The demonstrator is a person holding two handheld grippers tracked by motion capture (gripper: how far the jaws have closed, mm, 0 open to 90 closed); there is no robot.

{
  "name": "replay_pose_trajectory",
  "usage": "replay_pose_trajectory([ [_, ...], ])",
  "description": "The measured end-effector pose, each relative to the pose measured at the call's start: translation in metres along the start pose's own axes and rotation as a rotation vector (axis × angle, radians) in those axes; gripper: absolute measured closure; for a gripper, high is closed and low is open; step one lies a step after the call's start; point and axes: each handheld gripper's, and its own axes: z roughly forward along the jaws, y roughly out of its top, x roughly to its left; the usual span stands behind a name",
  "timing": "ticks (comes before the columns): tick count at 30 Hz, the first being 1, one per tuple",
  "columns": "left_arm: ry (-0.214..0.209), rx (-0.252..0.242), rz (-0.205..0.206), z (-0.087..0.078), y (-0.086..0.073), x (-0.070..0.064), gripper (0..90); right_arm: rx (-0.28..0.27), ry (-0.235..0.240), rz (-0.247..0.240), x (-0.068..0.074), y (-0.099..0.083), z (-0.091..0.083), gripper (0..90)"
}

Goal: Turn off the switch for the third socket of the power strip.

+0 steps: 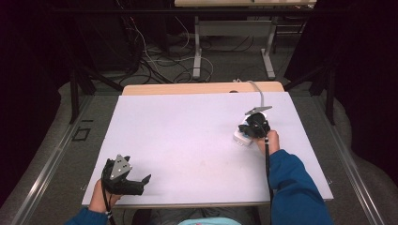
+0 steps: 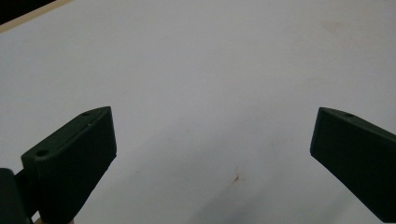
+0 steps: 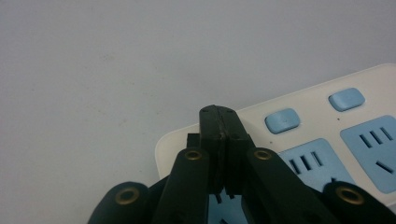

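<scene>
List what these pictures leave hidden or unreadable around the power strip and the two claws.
- Power strip, right gripper view: its far end is cut off by the right edge; the right claw, jaws pressed together, covers its nearest socket.
- Power strip, high view: mostly hidden under the right claw; switches too small to read.
- Left claw, left gripper view: jaws spread wide over the bare table; their bases are cut off by the bottom edge.

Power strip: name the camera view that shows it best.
The right gripper view: the power strip appears close up, with blue switches and sockets clear behind the shut right gripper. In the high view it is a small white block mostly covered by that gripper.
</scene>
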Motion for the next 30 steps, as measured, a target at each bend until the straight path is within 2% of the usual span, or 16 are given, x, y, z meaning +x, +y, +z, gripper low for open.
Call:
replay_pose_trajectory([
  [11,-0.002,0.001,0.002,0.0003,0.0001,-0.0001,0.5,-0.001,-0.021,-0.014,0.0022,0.0,0.0002,90.0],
  [30,-0.002,0.002,0.003,0.0003,0.0001,-0.0002,0.5,-0.002,-0.026,-0.011,0.003,-0.0001,0.0003,90.0],
])
